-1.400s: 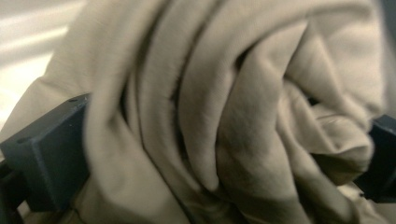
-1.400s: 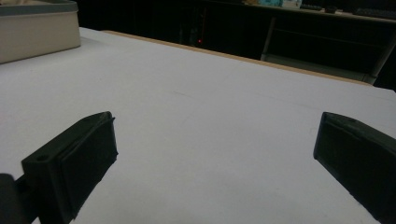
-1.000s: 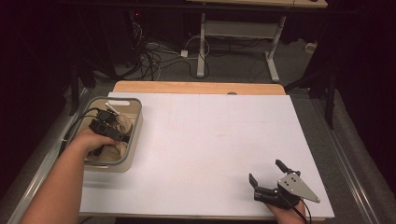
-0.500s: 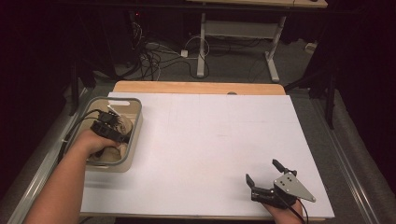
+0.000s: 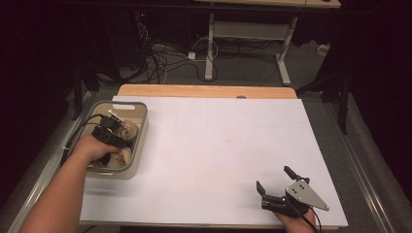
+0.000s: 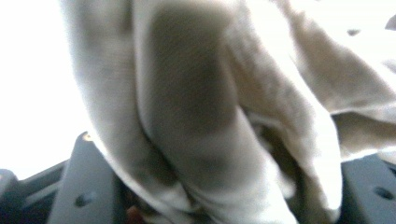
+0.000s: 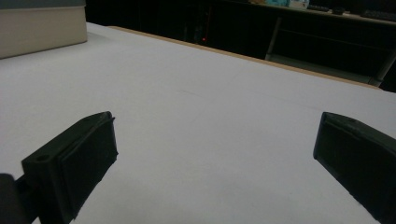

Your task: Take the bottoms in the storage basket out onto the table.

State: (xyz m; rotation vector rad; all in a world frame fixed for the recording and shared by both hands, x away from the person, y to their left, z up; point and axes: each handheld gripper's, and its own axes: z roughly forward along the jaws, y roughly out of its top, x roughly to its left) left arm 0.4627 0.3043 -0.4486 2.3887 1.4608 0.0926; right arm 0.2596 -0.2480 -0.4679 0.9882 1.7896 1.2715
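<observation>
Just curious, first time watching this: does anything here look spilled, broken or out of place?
Nothing stands out. The beige cloth is bunched inside the bin where the left tool reaches; the right tool rests open on the white table.

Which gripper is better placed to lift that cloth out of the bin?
Left. The left gripper is down in the bin with beige cloth between its jaws. The right gripper sits open over bare white table across from the bin.

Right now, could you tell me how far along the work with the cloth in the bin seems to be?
Early, it seems. Nothing lies out on the white table yet. In hand: the left tool is down inside the grey bin, its jaws around a fold of beige cloth. The right tool waits open near the table's front edge. Presumably left: lifting the cloth out.
</observation>
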